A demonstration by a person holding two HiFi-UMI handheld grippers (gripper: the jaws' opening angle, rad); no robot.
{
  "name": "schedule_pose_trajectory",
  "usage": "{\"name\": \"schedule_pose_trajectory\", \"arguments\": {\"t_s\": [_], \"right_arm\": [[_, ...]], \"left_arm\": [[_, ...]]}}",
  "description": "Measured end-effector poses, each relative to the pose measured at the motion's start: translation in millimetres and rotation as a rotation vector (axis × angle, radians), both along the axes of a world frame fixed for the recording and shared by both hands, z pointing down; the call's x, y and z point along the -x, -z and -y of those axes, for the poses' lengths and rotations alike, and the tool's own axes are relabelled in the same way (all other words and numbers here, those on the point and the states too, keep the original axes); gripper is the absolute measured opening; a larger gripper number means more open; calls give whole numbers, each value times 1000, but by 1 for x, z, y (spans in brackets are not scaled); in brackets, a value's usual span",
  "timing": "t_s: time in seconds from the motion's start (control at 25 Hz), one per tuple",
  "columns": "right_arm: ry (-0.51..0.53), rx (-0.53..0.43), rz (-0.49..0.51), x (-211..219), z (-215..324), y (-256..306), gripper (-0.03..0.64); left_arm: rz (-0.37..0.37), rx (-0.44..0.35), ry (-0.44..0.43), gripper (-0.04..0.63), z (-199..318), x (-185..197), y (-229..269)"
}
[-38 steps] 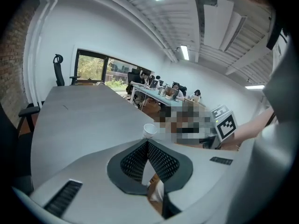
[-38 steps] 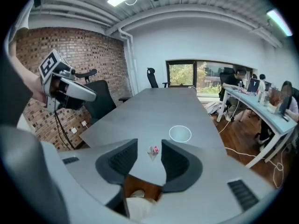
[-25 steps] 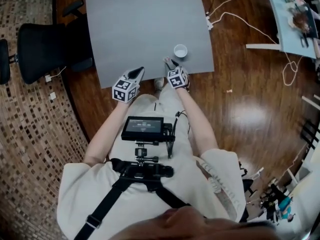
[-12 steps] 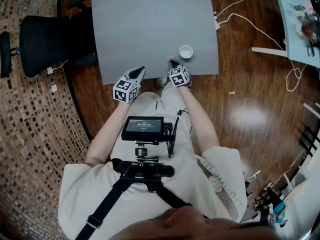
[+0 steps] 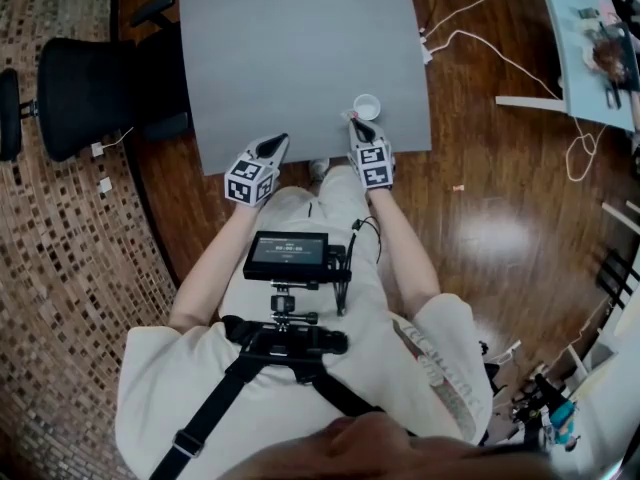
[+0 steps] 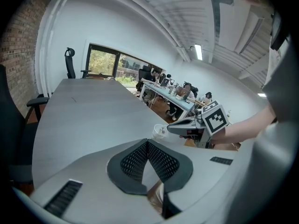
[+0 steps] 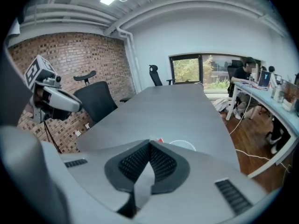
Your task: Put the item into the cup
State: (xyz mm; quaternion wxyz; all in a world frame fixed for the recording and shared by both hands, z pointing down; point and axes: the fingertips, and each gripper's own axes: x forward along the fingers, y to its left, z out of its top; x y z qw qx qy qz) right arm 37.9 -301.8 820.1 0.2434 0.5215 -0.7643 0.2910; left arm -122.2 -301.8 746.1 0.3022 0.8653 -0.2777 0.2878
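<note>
The right gripper is held with jaws pressed together, seemingly on a small red item at their tips, and the white cup is found just ahead, slightly right, much nearer it than the left gripper, closed on nothing

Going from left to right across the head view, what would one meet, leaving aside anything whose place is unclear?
Black office chair → left gripper → right gripper → cluttered side desk

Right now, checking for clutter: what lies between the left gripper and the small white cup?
Just bare grey tabletop before the white cup, per left gripper view.
</note>
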Motion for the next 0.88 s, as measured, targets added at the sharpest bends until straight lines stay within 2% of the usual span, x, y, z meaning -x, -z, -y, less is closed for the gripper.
{"name": "schedule_pose_trajectory", "arguments": {"t_s": [0.24,0.52,0.6,0.64,0.68,0.72,0.88], "right_arm": [[-68,23,-36,-34,12,-3,6],[-73,80,-109,-43,17,-30,13],[-84,95,-126,-48,15,-38,40],[-94,98,-136,-51,15,-40,68],[-106,98,-144,-53,15,-41,128],[-118,96,-150,-54,14,-41,146],[-164,82,-148,-58,9,-33,156]], "left_arm": [[-5,-9,4,0,4,4,6],[-8,-11,17,0,3,17,7],[-10,-10,20,0,1,18,6],[-11,-11,20,0,1,18,6],[-13,-12,19,0,0,20,7],[-15,-15,18,0,0,22,8],[-22,-26,19,0,-4,30,12]]}}
